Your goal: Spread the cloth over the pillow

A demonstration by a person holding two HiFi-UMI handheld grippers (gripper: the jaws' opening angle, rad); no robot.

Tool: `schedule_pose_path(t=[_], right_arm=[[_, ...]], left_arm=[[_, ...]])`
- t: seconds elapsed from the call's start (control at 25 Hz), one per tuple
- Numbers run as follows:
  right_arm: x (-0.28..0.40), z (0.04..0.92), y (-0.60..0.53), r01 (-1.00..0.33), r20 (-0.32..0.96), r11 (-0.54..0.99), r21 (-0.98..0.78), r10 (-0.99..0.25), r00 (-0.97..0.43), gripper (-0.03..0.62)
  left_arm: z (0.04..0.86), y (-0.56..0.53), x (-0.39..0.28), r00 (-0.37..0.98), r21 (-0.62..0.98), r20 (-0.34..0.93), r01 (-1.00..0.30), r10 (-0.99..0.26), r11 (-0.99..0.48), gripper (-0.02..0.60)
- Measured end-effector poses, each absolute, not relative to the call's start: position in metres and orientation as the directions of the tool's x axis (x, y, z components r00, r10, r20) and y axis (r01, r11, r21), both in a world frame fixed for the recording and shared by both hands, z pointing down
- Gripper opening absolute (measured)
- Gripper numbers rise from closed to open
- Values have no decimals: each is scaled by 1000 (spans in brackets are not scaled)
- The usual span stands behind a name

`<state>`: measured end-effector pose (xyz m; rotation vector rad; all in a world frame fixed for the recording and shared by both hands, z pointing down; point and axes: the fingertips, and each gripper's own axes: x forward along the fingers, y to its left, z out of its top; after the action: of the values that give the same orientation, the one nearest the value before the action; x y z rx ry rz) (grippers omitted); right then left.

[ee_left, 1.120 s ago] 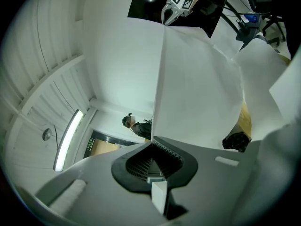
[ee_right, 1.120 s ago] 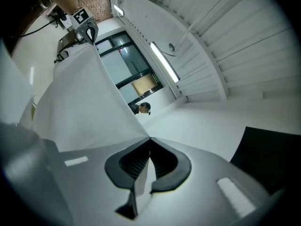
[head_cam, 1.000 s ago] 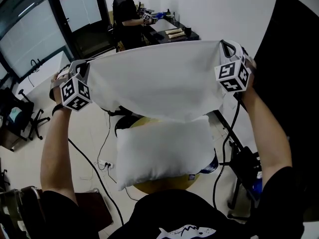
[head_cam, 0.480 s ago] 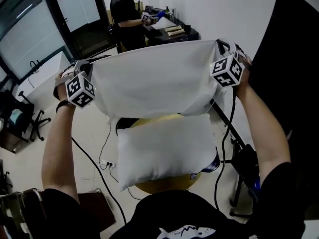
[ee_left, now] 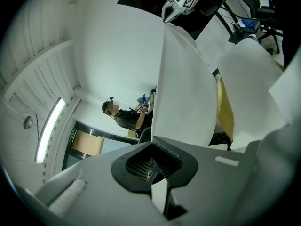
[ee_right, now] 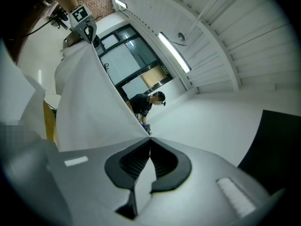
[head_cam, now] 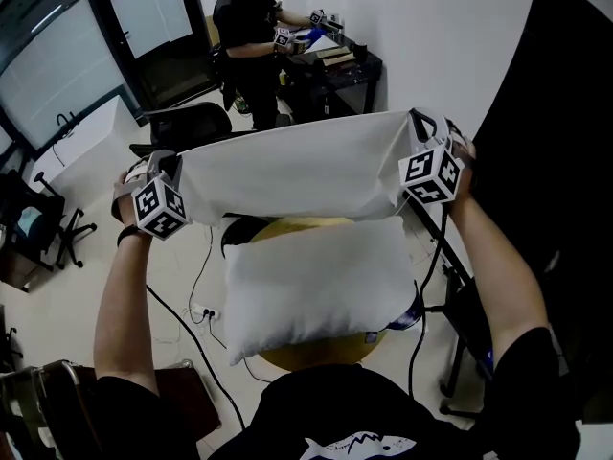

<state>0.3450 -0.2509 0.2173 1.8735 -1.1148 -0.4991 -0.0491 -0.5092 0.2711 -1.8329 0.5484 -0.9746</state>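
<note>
Overhead, the head view shows the thin white fabric cloth [head_cam: 297, 171] stretched taut in the air between the left gripper [head_cam: 174, 166] and the right gripper [head_cam: 420, 127]. It hangs near the far edge of the plump white rectangular pillow [head_cam: 316, 281], which lies on what looks like a round yellow tabletop [head_cam: 316, 355]. In the left gripper view, the jaws are clenched on one cloth corner. In the right gripper view, they pinch the opposite corner. The pillow is bare; lowering and draping remain.

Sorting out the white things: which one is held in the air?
The cloth, stretched between the left gripper and right gripper; the pillow lies below on the round yellow table.
</note>
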Motion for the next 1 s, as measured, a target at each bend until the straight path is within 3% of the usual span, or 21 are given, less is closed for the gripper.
schedule_pose_path(t=[0.6, 1.0], right_arm=[[309, 279, -157, -570, 123, -204, 796, -867, 483, 9], [291, 259, -122, -584, 75, -254, 771, -874, 480, 9]], left_arm=[[314, -403, -93, 654, -894, 373, 63, -658, -444, 0], [282, -373, -108, 674, -929, 293, 32, -678, -369, 0]])
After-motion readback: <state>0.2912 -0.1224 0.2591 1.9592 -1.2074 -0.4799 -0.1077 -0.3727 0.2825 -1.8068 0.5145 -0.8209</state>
